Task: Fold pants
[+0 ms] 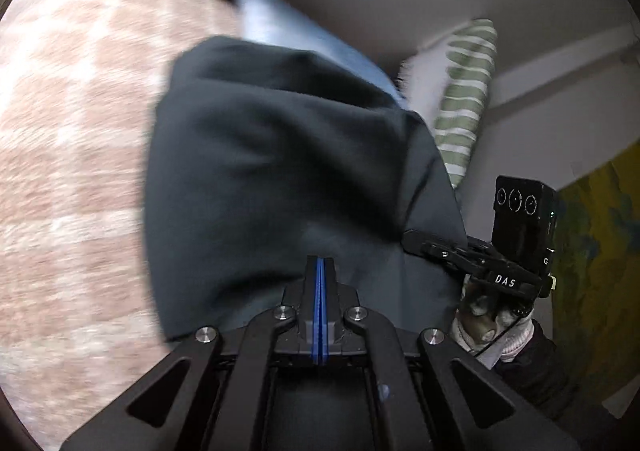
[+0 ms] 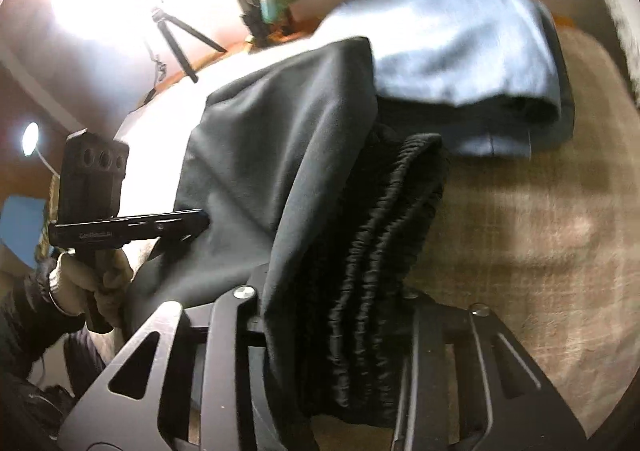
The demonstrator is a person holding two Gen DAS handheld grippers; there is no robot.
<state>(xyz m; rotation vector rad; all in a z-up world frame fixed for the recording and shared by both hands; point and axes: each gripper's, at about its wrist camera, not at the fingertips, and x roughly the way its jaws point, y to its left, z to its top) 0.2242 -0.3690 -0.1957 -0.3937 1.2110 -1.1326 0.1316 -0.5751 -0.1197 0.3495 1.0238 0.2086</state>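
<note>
The pants (image 1: 288, 171), soft, limp dark cloth, are seen in the left wrist view draped just ahead of the left gripper (image 1: 320, 271), whose fingers are pressed together on the fabric, over a patterned bedspread (image 1: 72, 131). In the right wrist view the gathered waistband (image 2: 380, 251) (judged the firmest hold) is pinched by the right gripper (image 2: 340, 331), beside folded blue jeans (image 2: 460, 51).

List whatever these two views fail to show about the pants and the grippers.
- Right gripper fingertips: right wrist view, buried under the dark pants and their elastic waistband.
- Pant legs and hems: both views, out of sight behind the lifted cloth.
- Left gripper: left wrist view, fingers pressed together, but the cloth between them is not visible.
- Light blue garment: both views, motion-blurred and partly covered by the pants, so its type is unclear.
</note>
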